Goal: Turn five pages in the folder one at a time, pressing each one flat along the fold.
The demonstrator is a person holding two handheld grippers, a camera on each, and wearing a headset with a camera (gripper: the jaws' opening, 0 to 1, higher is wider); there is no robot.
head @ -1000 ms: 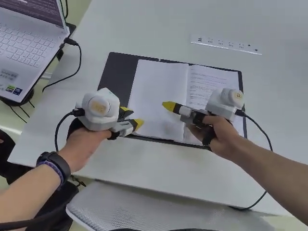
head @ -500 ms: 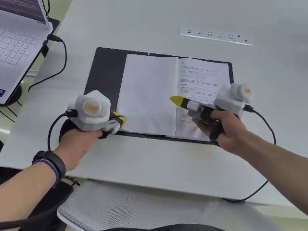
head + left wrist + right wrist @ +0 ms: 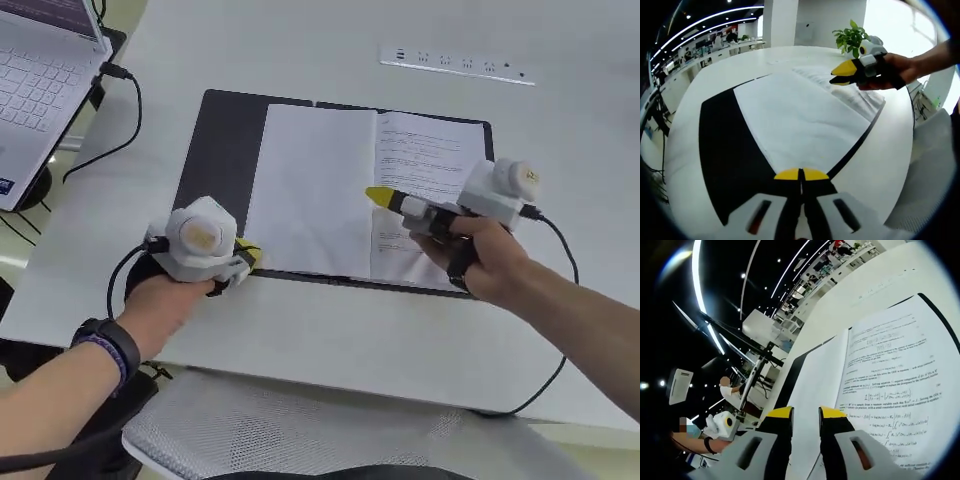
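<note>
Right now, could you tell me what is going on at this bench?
A person is working on an open black folder on a white table, with a gripper in each hand. The right gripper hovers over the printed page near the fold, its fingers slightly apart and holding nothing. The left gripper sits at the folder's near-left edge beside the blank page, with its fingers shut.

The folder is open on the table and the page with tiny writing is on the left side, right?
No. The folder is open on the table, but the page with tiny writing is on the right side; the left page is blank. The head view shows it.
</note>
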